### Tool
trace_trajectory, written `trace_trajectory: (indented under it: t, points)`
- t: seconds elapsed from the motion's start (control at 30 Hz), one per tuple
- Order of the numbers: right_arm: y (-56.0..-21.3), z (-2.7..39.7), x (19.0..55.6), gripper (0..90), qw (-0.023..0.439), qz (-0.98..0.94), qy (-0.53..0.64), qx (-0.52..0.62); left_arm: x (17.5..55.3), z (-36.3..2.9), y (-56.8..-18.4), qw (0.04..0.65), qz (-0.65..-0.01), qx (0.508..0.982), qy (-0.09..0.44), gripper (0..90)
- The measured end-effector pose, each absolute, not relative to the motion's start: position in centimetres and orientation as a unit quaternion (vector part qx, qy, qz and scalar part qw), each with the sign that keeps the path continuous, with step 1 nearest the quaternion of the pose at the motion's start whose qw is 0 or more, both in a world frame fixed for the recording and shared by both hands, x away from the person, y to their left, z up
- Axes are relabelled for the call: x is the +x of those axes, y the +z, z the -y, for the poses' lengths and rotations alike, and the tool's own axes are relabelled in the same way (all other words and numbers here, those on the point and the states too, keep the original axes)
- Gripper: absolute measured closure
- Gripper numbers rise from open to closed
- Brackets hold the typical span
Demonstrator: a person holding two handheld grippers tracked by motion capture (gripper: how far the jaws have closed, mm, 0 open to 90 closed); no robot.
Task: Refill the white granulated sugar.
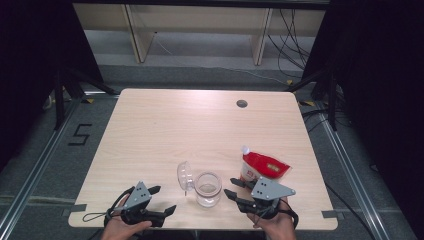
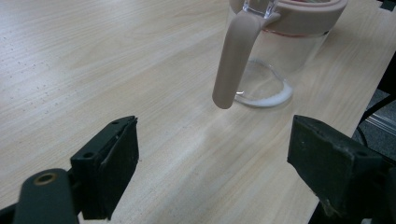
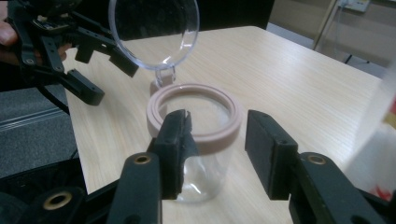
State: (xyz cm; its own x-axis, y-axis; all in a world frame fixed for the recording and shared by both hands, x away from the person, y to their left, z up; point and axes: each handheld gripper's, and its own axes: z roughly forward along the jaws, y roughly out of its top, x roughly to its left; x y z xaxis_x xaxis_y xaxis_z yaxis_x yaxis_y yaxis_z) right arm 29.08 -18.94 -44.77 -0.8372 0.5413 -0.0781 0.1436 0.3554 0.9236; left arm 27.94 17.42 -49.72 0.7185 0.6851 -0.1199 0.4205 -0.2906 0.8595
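A clear glass jar (image 1: 208, 190) with a pink rim (image 3: 194, 112) stands near the table's front edge. Its clear round lid (image 1: 184, 176) is flipped open and stands up on the jar's left side (image 3: 154, 32). A pink clasp (image 2: 233, 56) hangs down the jar's wall, and a little white powder (image 2: 266, 97) lies on its bottom. My left gripper (image 1: 164, 199) is open to the left of the jar, apart from it (image 2: 215, 140). My right gripper (image 1: 229, 187) is open just right of the jar, which stands close before its jaws (image 3: 217, 135). A red and white pouch (image 1: 263, 167) lies behind the right gripper.
The light wooden table (image 1: 200, 125) has a round cable hole (image 1: 242, 103) at the back. The table's front edge runs close under both hands. Black curtains flank the table, and cables lie on the floor at the right.
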Motion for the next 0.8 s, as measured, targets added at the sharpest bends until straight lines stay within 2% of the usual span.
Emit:
trace_trajectory:
  t: [0.2, 0.8]
  points:
    - [-45.3, 20.2, 28.5, 55.1, 0.183, -0.800, 0.520, 0.237, 27.9, -17.3, -49.7, 0.484, -0.349, 0.791, 0.139, 16.0]
    - [-45.7, 24.7, 25.8, 49.5, 0.206, -0.776, 0.521, 0.292, 28.1, -17.1, -49.6, 0.485, -0.340, 0.794, 0.137, 16.1]
